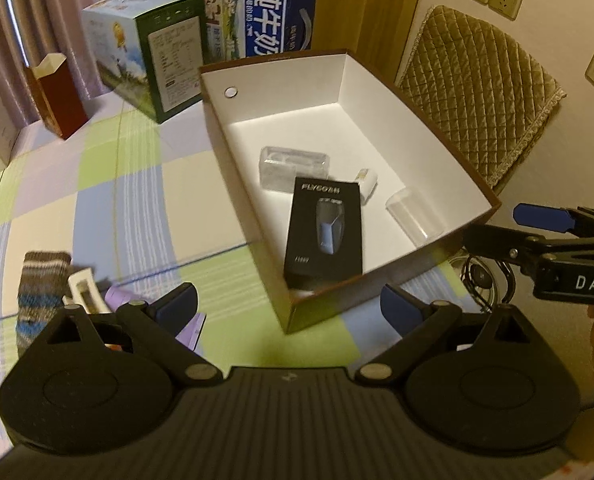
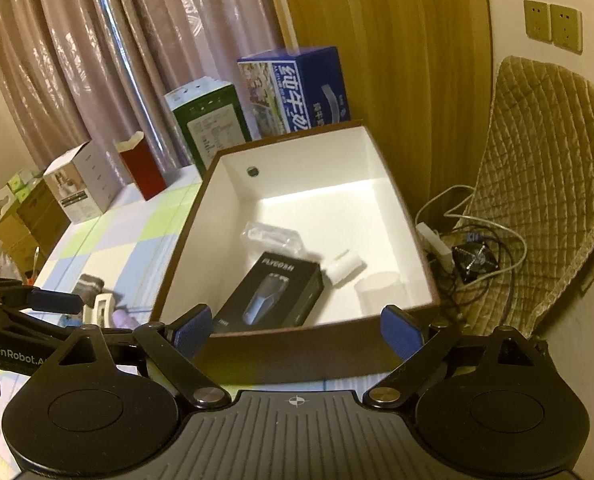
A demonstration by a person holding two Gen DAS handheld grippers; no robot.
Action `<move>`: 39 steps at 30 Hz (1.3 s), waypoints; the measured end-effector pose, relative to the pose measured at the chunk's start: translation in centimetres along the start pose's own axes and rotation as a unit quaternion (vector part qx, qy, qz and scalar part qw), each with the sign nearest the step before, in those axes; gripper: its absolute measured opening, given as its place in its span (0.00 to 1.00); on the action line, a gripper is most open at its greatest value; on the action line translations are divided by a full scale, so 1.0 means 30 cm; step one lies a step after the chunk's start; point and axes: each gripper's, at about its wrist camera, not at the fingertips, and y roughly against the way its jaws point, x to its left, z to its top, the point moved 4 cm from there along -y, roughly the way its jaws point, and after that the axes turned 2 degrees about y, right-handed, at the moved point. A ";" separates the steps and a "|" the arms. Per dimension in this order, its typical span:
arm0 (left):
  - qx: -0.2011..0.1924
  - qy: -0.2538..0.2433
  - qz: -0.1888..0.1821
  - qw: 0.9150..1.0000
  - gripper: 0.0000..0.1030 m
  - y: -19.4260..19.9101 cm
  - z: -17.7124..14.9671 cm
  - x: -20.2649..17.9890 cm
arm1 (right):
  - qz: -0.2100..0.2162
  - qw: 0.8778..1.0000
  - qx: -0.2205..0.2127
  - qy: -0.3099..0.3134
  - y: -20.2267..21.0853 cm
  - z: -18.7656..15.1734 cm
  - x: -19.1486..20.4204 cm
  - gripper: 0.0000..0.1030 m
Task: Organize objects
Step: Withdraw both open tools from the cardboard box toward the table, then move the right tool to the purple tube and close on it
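A brown box with a white inside (image 1: 377,92) (image 2: 393,184) stands on the checked tablecloth. In it lie a black shaver box (image 1: 324,232) (image 2: 271,296), a clear plastic case (image 1: 293,168) (image 2: 271,236), a small white bottle (image 1: 367,182) (image 2: 343,266) and a clear cup (image 1: 415,216) (image 2: 379,290). My left gripper (image 1: 289,306) is open and empty in front of the box's near corner. My right gripper (image 2: 297,328) is open and empty at the box's near wall; it also shows in the left wrist view (image 1: 545,220). A striped sock (image 1: 37,292), a small white package (image 1: 85,290) and a purple item (image 1: 123,300) lie on the cloth at the left.
Milk cartons (image 1: 253,12) (image 2: 297,88), a green box (image 1: 149,64), a red box (image 1: 59,96) and other boxes (image 2: 77,188) stand along the table's back by the curtain. A quilted chair (image 1: 477,92) (image 2: 545,184) and cables (image 2: 469,248) are on the right.
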 end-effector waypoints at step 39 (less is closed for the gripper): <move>0.012 0.115 0.085 0.990 0.94 0.198 -0.349 0.606 | 0.089 0.988 0.091 0.091 -0.250 -0.208 0.638 0.86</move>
